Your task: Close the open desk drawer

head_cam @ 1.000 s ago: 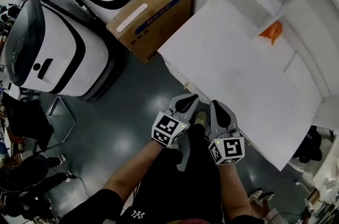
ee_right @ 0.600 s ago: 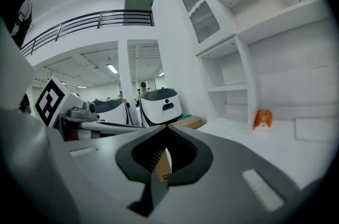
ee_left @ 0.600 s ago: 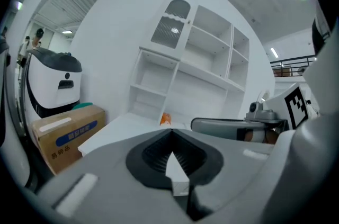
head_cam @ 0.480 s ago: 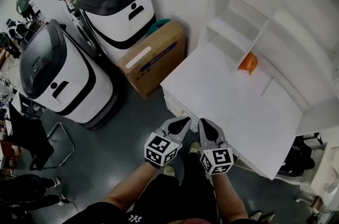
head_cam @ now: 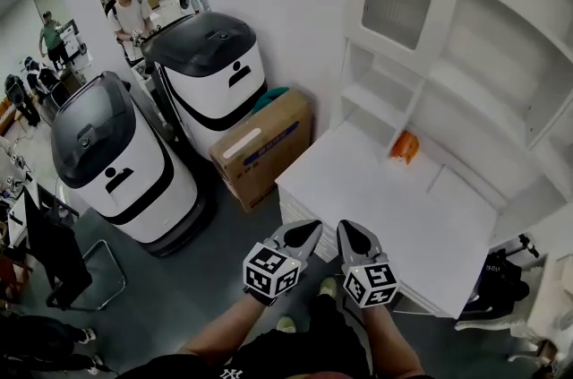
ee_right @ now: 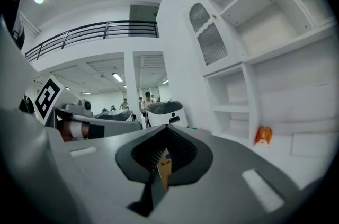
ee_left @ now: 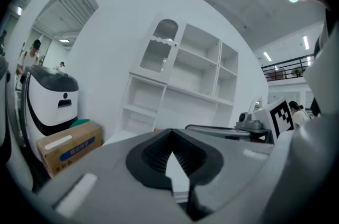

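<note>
We hold the left tool (head_cam: 313, 227) and the right tool (head_cam: 346, 228) side by side. Each has its jaws pressed together on nothing, tips near the white surface's (head_cam: 403, 216) near edge. The drawer front (head_cam: 300, 220) sits under that edge; we cannot tell whether it stands open.

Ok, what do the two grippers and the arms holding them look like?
The left gripper and right gripper are grey, tapering shells with black ribbed pads inside the jaws. Each carries a white cube printed with black square markers. No cables show. The person wears dark clothing, forearms uncovered.
</note>
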{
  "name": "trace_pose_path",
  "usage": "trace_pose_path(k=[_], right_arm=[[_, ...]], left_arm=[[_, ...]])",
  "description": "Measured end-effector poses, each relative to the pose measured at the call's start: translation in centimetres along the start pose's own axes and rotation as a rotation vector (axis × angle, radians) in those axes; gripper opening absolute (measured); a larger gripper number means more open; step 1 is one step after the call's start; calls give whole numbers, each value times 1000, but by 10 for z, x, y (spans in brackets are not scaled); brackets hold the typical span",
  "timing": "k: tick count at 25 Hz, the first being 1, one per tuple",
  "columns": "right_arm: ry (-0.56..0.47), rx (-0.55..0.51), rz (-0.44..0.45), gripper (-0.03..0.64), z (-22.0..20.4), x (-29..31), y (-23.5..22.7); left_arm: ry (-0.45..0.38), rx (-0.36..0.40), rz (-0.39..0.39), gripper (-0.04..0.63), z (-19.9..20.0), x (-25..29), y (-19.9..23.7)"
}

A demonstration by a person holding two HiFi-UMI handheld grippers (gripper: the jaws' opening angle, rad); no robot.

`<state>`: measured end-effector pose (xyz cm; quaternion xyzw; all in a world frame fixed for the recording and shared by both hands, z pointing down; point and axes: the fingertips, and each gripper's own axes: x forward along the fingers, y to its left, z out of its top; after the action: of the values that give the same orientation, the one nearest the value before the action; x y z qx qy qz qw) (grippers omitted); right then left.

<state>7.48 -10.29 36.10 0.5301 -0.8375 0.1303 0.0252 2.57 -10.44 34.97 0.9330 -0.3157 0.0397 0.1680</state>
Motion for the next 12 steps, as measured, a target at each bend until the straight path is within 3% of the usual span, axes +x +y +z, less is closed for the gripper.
trace_pose_path(k=[12], right_arm=[[-51,-40,20,21,31,-22,30]], left_arm=[[-43,45,-26,2,31,-27,-27]])
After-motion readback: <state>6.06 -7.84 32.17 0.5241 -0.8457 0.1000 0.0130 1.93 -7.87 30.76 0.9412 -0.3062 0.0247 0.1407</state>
